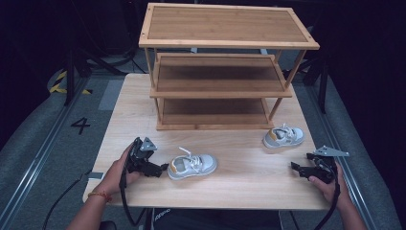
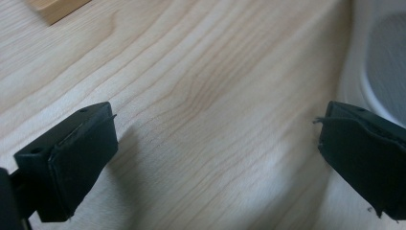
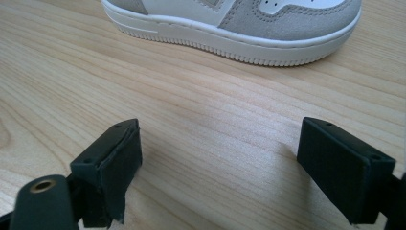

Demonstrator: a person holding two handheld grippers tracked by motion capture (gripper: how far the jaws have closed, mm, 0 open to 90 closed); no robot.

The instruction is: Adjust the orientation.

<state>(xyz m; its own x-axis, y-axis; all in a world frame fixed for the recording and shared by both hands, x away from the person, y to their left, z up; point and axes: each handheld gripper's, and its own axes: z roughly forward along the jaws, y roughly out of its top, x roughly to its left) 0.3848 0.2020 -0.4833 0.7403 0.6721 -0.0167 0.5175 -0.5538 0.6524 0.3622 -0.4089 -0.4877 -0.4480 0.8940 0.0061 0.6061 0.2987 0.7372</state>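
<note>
Two small grey-and-white shoes with tan heels stand on the wooden table. One shoe [image 1: 192,166] is at centre left, the other shoe [image 1: 284,136] at the right, near the rack's foot. My left gripper [image 1: 161,169] rests on the table just left of the centre shoe's heel, open; in the left gripper view its jaws [image 2: 218,143] stand wide apart over bare wood, with the shoe's white heel [image 2: 378,57] at the right edge. My right gripper [image 1: 297,168] lies open near the front right. A shoe's sole and side [image 3: 239,24] lie ahead of its jaws [image 3: 225,158].
A three-tier bamboo rack [image 1: 225,72] stands at the back centre of the table, its shelves bare. Its foot corner [image 2: 52,7] shows in the left gripper view. The table's front edge [image 1: 210,206] is close behind both hands.
</note>
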